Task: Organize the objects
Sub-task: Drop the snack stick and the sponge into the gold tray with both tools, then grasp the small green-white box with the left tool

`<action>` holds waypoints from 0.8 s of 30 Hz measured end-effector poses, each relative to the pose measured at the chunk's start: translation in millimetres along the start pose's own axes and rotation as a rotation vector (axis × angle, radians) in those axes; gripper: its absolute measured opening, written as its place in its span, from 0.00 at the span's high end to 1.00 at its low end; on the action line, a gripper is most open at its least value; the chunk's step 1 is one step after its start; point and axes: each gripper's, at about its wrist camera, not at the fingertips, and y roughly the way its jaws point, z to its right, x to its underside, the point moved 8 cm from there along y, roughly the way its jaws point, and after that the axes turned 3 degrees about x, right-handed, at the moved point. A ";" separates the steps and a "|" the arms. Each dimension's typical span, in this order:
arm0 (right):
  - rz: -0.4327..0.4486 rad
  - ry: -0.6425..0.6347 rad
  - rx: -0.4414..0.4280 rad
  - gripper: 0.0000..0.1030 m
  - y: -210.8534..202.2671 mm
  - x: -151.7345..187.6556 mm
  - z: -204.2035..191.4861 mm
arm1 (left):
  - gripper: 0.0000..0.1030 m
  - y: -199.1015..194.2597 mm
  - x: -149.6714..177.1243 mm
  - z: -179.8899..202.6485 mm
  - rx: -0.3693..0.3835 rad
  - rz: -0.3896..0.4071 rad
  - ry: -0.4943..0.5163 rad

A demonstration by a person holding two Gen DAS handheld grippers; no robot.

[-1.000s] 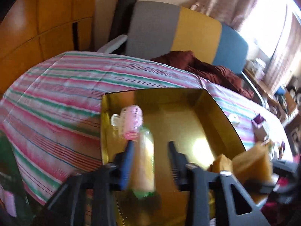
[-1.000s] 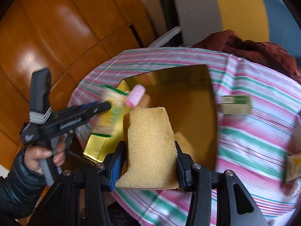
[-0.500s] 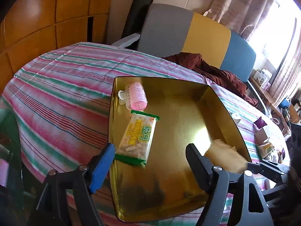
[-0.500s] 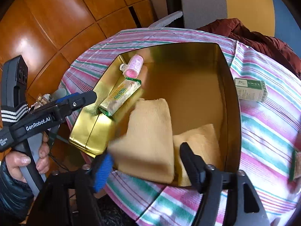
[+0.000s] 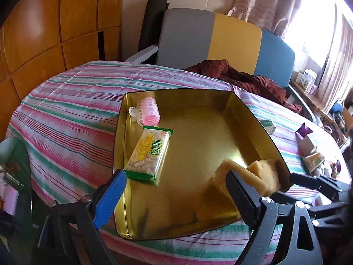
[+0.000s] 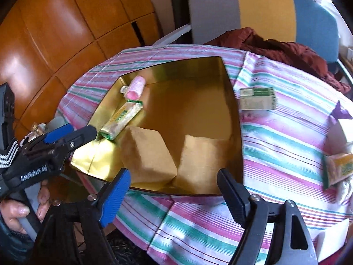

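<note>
Yellow sponge (image 6: 152, 154) now lying in gold tray (image 6: 233, 119); right hand-held gripper (image 6: 174, 196) released, both grippers agape.

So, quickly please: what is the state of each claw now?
Left claw: open, holding nothing.
Right claw: open, holding nothing.

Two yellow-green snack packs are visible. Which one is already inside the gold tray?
The snack pack beside the pink hair roller, lying in the gold tray. The other snack pack sits outside on the striped tablecloth.

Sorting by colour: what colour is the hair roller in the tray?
Pink; the hair roller shows best in the left wrist view.
</note>
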 end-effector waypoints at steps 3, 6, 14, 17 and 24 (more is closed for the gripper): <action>0.014 -0.003 0.036 0.19 -1.7 0.5 5.0 | 0.08 -3.3 0.1 5.2 -0.018 0.010 0.028; 0.026 0.004 0.049 0.19 -4.1 1.5 9.4 | 0.04 -6.6 -1.2 10.9 -0.032 0.026 0.061; 0.051 0.051 0.065 0.19 -13.2 1.5 28.3 | 0.02 -5.8 0.7 18.2 -0.054 0.012 0.109; 0.059 0.076 0.080 0.19 -17.3 2.6 39.9 | 0.02 -6.5 -0.5 20.0 -0.050 0.014 0.116; 0.059 0.168 0.150 0.19 -23.7 9.2 86.0 | 0.01 -8.4 -4.3 35.4 0.040 -0.002 0.125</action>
